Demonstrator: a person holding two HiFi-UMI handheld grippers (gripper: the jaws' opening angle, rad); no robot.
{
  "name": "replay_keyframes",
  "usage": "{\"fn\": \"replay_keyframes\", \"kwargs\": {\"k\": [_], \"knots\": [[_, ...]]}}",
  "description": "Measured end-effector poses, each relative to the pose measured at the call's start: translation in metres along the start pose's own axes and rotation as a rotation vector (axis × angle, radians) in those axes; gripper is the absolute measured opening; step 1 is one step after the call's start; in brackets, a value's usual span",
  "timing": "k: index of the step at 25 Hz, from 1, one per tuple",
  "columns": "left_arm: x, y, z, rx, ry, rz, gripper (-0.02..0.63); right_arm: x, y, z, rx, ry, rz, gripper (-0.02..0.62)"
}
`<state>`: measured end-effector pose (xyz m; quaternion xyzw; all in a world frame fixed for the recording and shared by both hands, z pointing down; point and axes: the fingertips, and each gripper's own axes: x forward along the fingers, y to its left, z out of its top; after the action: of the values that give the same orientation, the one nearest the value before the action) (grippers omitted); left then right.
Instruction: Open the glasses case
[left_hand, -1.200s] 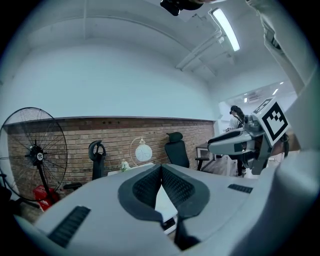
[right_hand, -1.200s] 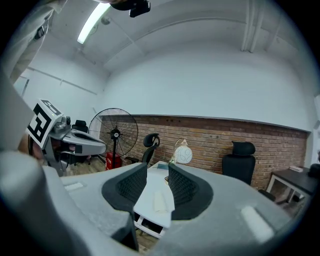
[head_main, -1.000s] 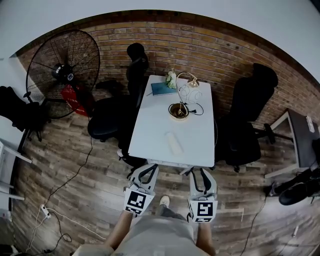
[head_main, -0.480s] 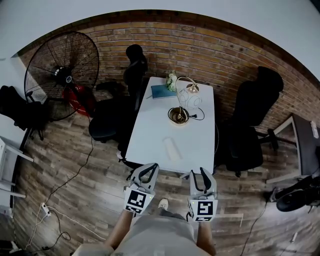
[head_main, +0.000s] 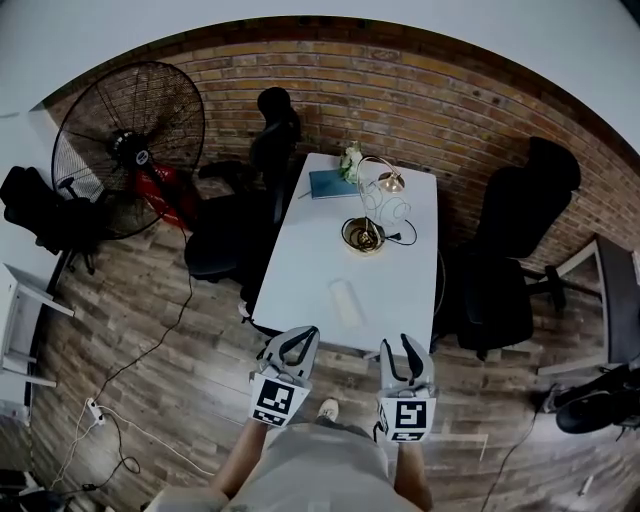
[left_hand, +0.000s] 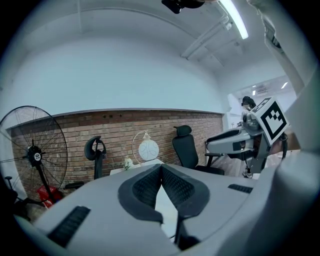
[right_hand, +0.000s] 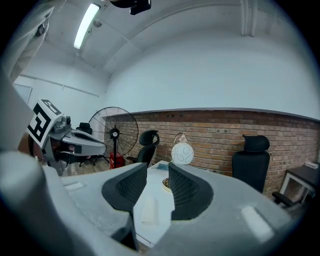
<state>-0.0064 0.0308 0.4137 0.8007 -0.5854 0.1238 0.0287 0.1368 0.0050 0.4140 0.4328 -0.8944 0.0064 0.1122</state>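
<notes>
Okay, case lies flat and closed on the white table, near its front edge. Both my claws hang just short of that edge, touching nothing. Left claw has its jaw tips pressed together, empty. Right claw has its jaws a narrow gap apart with nothing between; the case shows through the gap, well beyond. Lamp stands behind the case.

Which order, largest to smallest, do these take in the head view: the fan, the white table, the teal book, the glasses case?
1. white table
2. fan
3. glasses case and teal book look about alike; the case lies nearer the camera, so I leave them unranked.
</notes>
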Motion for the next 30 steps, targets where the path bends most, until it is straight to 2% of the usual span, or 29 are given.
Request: {"fn": "replay_keyframes", "kwargs": {"k": [12,22,30], "knots": [[0.019,0.008,-0.016,-0.004,0.034,0.010,0.005,0.026,-0.006,-0.015,0.012,0.032,0.024,0.138],[0.045,0.017,-0.028,-0.005,0.046,-0.031,0.006,0.048,-0.009,-0.022,0.009,0.039,0.026,0.138],[0.073,0.031,-0.054,-0.013,0.079,-0.080,0.005,0.075,-0.006,-0.046,0.041,0.134,0.016,0.138]]}}
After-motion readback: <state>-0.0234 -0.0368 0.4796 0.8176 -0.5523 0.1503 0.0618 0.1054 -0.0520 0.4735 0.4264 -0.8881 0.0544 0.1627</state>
